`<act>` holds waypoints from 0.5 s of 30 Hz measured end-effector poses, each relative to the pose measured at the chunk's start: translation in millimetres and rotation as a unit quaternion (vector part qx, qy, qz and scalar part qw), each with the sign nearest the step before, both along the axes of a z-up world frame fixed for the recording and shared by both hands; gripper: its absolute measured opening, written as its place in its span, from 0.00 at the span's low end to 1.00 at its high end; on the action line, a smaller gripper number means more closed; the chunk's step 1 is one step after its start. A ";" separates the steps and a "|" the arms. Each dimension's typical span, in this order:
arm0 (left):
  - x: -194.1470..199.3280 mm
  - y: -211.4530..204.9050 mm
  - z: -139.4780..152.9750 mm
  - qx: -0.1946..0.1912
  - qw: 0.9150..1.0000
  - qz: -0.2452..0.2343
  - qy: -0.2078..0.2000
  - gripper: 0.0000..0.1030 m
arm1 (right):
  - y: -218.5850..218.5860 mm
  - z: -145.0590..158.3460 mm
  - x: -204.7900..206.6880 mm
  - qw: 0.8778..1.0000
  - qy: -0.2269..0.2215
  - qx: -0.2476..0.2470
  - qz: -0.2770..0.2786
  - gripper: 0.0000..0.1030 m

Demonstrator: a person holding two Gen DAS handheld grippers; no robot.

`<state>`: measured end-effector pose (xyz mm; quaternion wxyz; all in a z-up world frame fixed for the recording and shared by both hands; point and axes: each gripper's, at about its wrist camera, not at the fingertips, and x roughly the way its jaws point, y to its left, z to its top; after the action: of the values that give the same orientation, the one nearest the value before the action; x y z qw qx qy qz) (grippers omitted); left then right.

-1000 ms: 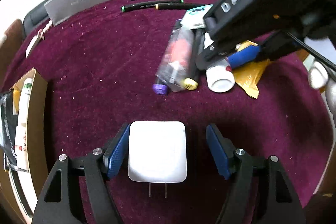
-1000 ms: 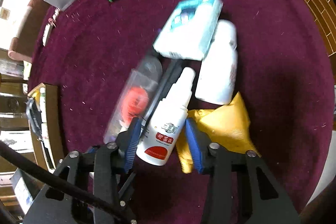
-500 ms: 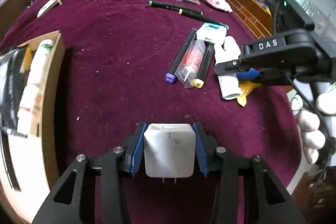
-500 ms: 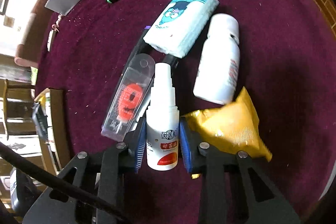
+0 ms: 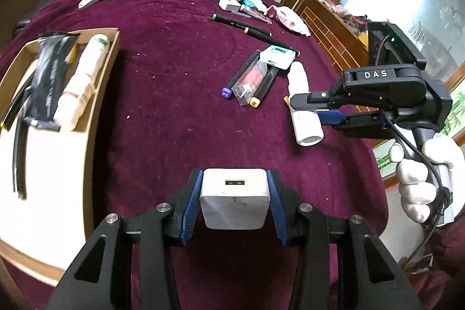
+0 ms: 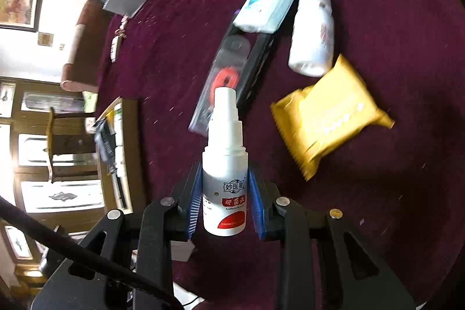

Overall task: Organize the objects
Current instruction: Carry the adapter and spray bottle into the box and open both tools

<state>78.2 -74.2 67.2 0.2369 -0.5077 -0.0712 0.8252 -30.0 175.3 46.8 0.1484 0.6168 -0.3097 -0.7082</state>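
Both items now lifted off the table (image 5: 162, 112).
Cardboard box (image 5: 96, 95) sits ahead-left of left gripper (image 5: 232, 199), now clamped on charger (image 5: 234, 198) (was open a second ago); right gripper (image 6: 225, 193) squeezes spray bottle (image 6: 225, 173), raised; boxing likely next.

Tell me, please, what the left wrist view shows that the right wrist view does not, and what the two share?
Only the left wrist view shows the left gripper clamping the white charger, the gloved hand and the whole right gripper from outside.

Only the right wrist view shows the spray bottle's printed label between the right gripper's pads, and the whole yellow packet.

Both show the cardboard box, the tissue pack and the maroon cloth.
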 end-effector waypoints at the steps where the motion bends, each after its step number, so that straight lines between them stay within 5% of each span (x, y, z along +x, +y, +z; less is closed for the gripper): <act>1: 4.6 -3.8 2.9 0.002 1.000 0.004 0.002 0.37 | -2.3 0.7 2.3 1.000 -0.001 -0.005 0.003 0.27; 15: 31.3 -75.5 33.3 0.012 0.996 0.085 0.019 0.38 | -62.2 21.4 8.1 0.997 0.022 -0.037 0.058 0.27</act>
<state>109.5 -149.7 100.5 0.1729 -0.4816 -0.1195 0.8508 -21.9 113.0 68.2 0.2186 0.6120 -0.2967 -0.6997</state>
